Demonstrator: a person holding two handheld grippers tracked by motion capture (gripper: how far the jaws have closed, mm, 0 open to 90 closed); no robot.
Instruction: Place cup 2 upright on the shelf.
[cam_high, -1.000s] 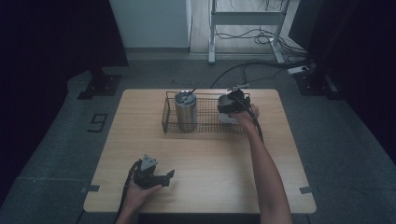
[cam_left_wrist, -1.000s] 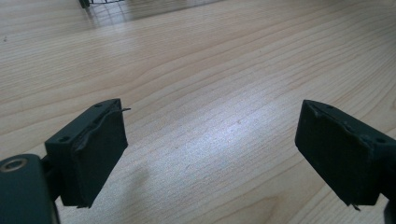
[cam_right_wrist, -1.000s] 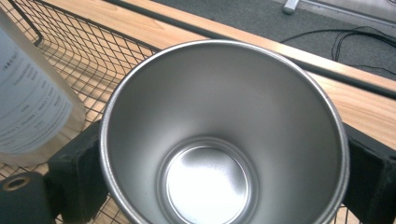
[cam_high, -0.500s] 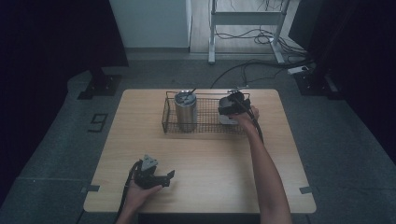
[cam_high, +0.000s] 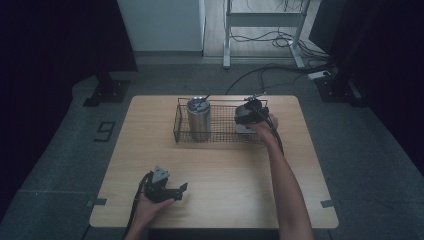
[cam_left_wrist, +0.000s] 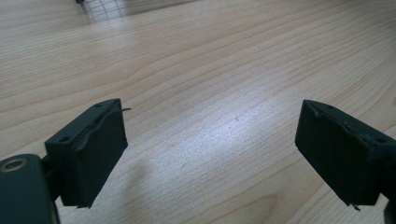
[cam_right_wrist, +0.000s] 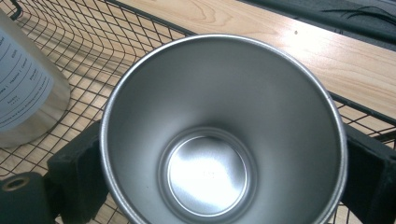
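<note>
Two steel vessels share the black wire basket (cam_high: 184, 131): the right gripper (cam_right_wrist: 219, 186) has its fingers pinching the open stainless-steel cup (cam_right_wrist: 223, 135) upright at the basket's right end, likely for setting down beside the lidded steel tumbler (cam_high: 198, 119). Nearer than the basket, the left gripper (cam_left_wrist: 212, 158) idles over the wooden bench (cam_high: 215, 170), fingers spread and empty.

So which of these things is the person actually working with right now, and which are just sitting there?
In use:
- right gripper, jaws either side of the open steel cup
- wire basket where the cup sits

Just there:
- lidded steel tumbler at the basket's other end
- left gripper, jaws open over bare wooden table
- cables on the floor behind
</note>
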